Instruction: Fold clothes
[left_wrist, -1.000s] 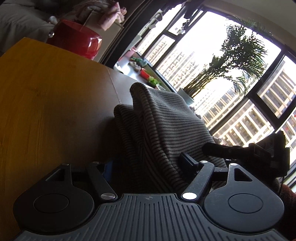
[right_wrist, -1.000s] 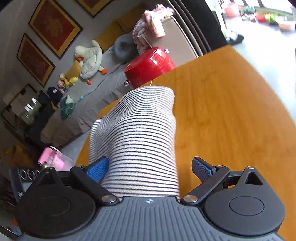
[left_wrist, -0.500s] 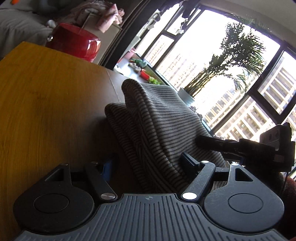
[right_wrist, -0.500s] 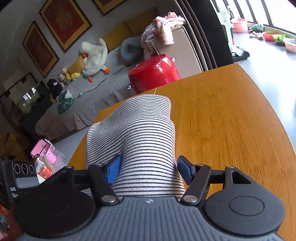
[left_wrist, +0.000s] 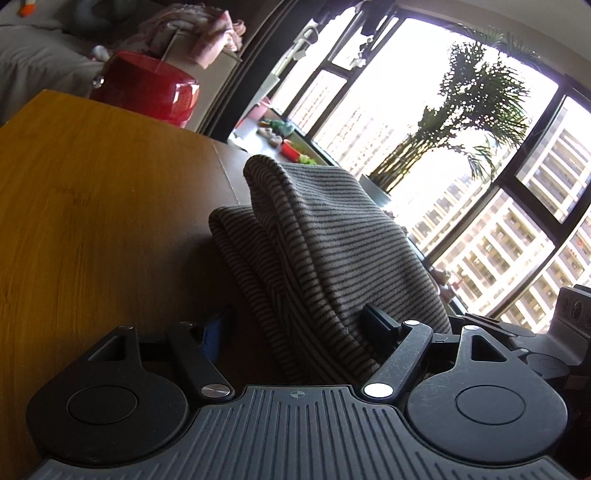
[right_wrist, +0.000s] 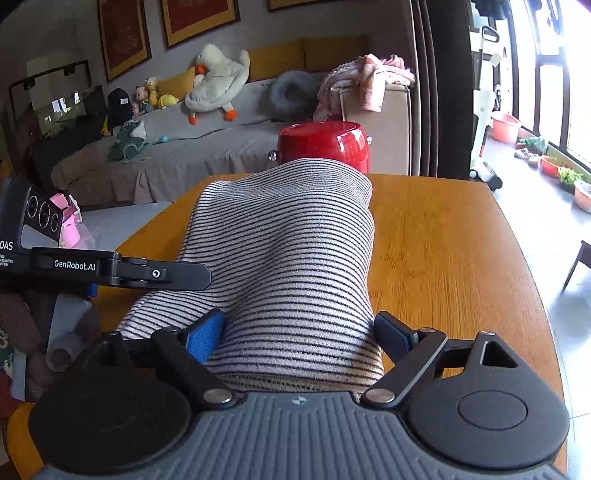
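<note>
A grey striped garment (left_wrist: 332, 236) lies bunched in folds on the wooden table (left_wrist: 92, 203). My left gripper (left_wrist: 295, 325) stands open around its near end; the cloth leans on the right finger and a gap shows at the left one. In the right wrist view the same garment (right_wrist: 288, 236) fills the space between the blue pads of my right gripper (right_wrist: 299, 328), whose jaws are opening. One finger of the left gripper (right_wrist: 177, 275) reaches in over the cloth's left edge.
A red pot (right_wrist: 325, 147) stands past the table's far edge (right_wrist: 424, 181), with a grey sofa (right_wrist: 184, 155) holding plush toys behind it. Large windows and a palm plant (left_wrist: 461, 122) are to the right. Bare table (right_wrist: 461, 266) lies right of the garment.
The right gripper has rolled upright, so its view is now level. Its jaws squeezed in on the cloth half a second ago and have since widened. The left gripper has barely moved.
</note>
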